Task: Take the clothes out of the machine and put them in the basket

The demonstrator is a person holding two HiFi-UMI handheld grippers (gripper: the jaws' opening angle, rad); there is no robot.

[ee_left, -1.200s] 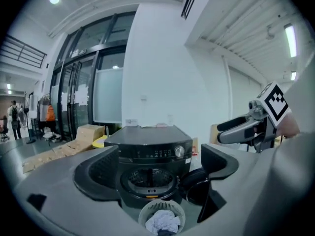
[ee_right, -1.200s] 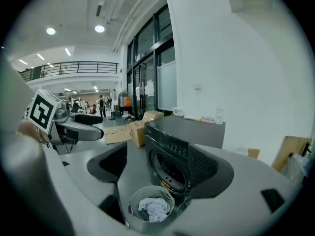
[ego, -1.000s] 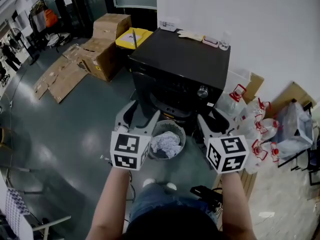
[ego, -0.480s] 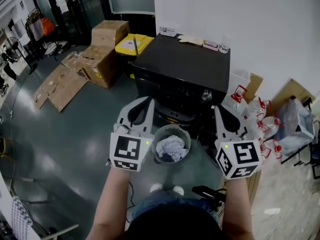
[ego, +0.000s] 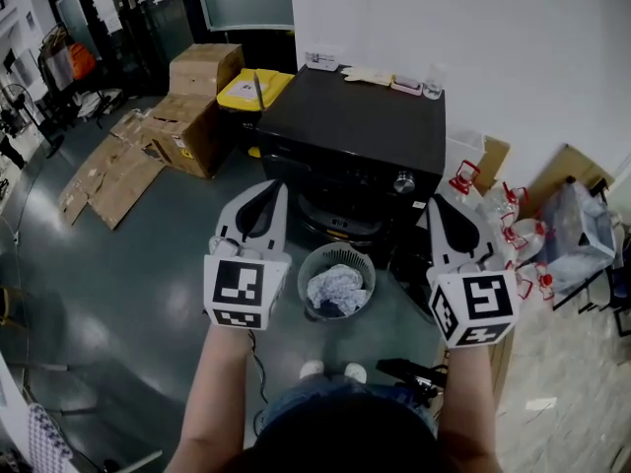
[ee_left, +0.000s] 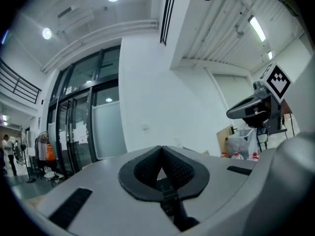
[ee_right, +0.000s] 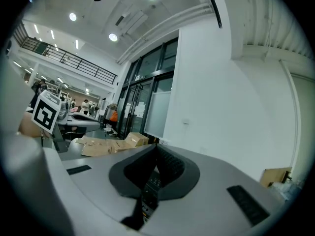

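Both grippers are clenched tight on nothing, pads pressed together: the left gripper [ego: 274,193] hangs in front of the machine's [ego: 355,126] left side, the right gripper [ego: 439,210] in front of its right side. The basket [ego: 340,253] stands on the floor just in front of the machine, between the two, with the clothes [ego: 333,289] heaped inside it.
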